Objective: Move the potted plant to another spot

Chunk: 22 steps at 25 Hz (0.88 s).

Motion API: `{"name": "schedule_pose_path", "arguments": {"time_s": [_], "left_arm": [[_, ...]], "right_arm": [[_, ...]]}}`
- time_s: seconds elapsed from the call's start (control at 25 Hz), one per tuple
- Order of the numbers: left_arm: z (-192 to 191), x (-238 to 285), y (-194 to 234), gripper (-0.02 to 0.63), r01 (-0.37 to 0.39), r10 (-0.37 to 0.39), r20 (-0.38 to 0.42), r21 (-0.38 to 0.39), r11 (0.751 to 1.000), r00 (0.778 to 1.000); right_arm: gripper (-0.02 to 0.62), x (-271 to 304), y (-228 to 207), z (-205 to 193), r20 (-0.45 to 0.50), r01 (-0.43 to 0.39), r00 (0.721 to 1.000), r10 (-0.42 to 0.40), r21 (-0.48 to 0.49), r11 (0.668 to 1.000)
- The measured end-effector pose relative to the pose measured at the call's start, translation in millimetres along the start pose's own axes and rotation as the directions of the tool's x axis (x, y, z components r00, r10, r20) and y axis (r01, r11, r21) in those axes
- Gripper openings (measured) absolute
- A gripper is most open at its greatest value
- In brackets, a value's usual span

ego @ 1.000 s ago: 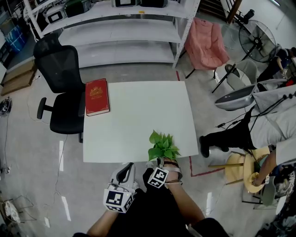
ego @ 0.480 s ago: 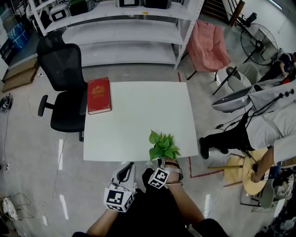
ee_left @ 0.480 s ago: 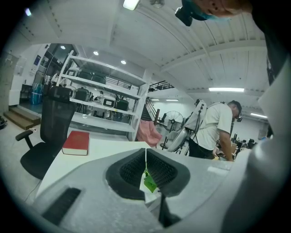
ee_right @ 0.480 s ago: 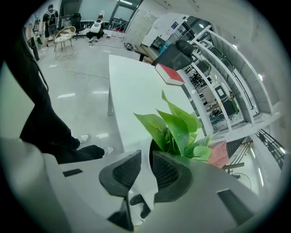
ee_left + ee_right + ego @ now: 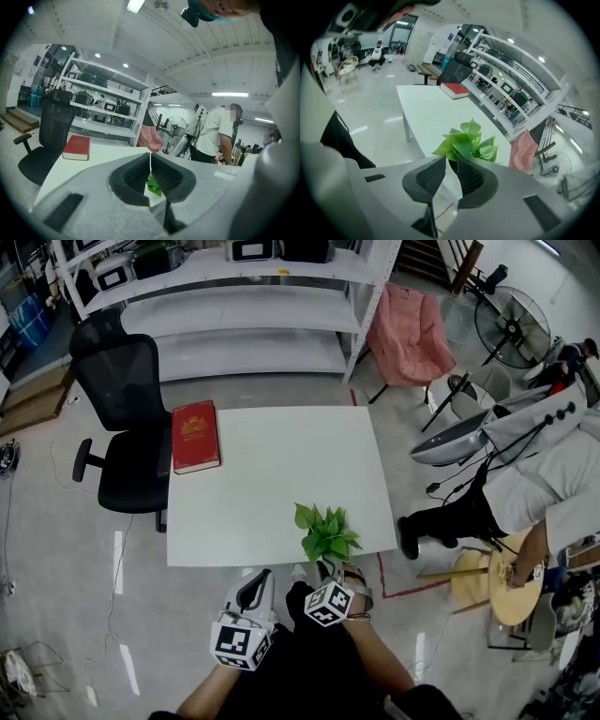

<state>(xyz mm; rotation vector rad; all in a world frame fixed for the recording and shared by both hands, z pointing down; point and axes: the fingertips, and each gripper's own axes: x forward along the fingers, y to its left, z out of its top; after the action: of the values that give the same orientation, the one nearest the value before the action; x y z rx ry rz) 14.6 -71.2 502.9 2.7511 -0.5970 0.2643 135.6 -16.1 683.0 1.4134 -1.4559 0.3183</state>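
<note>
While right gripper (image 5: 451,163) pinches potted plant (image 5: 323,532) at table (image 5: 281,465) edge, left gripper (image 5: 150,157) jaws together.

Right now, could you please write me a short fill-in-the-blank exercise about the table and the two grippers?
1. The book at the far left corner of the table is ___ in colour.
2. The left gripper has its jaws ___, with nothing held between them.
3. The right gripper is closed on the potted plant, whose leaves are ___.
Missing words: red; shut; green.
</note>
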Motion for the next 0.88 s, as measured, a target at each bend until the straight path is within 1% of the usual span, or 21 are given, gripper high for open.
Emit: {"name": "schedule_pose_path", "arguments": {"time_s": [0.08, 0.12, 0.2, 0.28, 0.36, 0.48, 0.56, 0.64, 0.8, 0.88], "left_arm": [[-0.5, -6.7, -1.5, 0.021, 0.011, -0.011, 0.006, 0.006, 1.0, 1.0], [-1.2, -10.6, -2.0, 0.021, 0.015, -0.015, 0.007, 0.006, 1.0, 1.0], [-2.6, -18.7, -3.0, 0.021, 0.023, -0.023, 0.008, 0.0, 1.0, 1.0], [-3.6, -25.7, -3.6, 0.021, 0.033, -0.033, 0.008, -0.006, 0.999, 0.999], [-3.7, -30.0, -4.9, 0.021, 0.048, -0.048, 0.01, -0.007, 0.999, 0.999], [-3.9, -32.3, -9.2, 0.021, 0.067, -0.067, 0.008, 0.0, 0.998, 0.998], [-2.5, -33.2, -13.7, 0.021, 0.078, -0.078, 0.01, 0.011, 0.997, 0.997], [0.5, -34.3, -19.0, 0.021, 0.082, -0.082, 0.015, 0.015, 0.997, 0.997], [0.2, -33.2, -28.8, 0.021, 0.076, -0.076, 0.015, 0.0, 0.997, 0.997], [-2.2, -30.5, -34.3, 0.021, 0.066, -0.066, 0.009, -0.009, 0.998, 0.998]], "right_arm": [[0.061, -14.0, -2.9, 4.3, 0.047, 0.002, 0.999, -0.008, 0.125, 0.992], [0.06, -21.4, -3.7, 5.9, 0.07, -0.002, 0.997, -0.012, 0.19, 0.982], [0.054, -37.2, -4.7, 8.8, 0.112, -0.009, 0.993, -0.026, 0.306, 0.952], [0.049, -53.1, -6.0, 11.0, 0.142, -0.008, 0.988, -0.053, 0.396, 0.918], [0.043, -68.2, -9.3, 12.0, 0.178, -0.008, 0.98, -0.09, 0.486, 0.874], [0.035, -88.6, -15.1, 8.7, 0.228, -0.026, 0.962, -0.148, 0.618, 0.786], [0.031, -103.3, -19.4, 7.6, 0.252, -0.043, 0.952, -0.175, 0.676, 0.736], [0.026, -117.2, -24.1, 7.5, 0.276, -0.063, 0.94, -0.199, 0.715, 0.696], [0.012, -136.0, -32.7, 5.5, 0.312, -0.093, 0.92, -0.237, 0.762, 0.641], [0.012, -146.2, -37.9, 3.5, 0.331, -0.11, 0.91, -0.252, 0.776, 0.621]]}}
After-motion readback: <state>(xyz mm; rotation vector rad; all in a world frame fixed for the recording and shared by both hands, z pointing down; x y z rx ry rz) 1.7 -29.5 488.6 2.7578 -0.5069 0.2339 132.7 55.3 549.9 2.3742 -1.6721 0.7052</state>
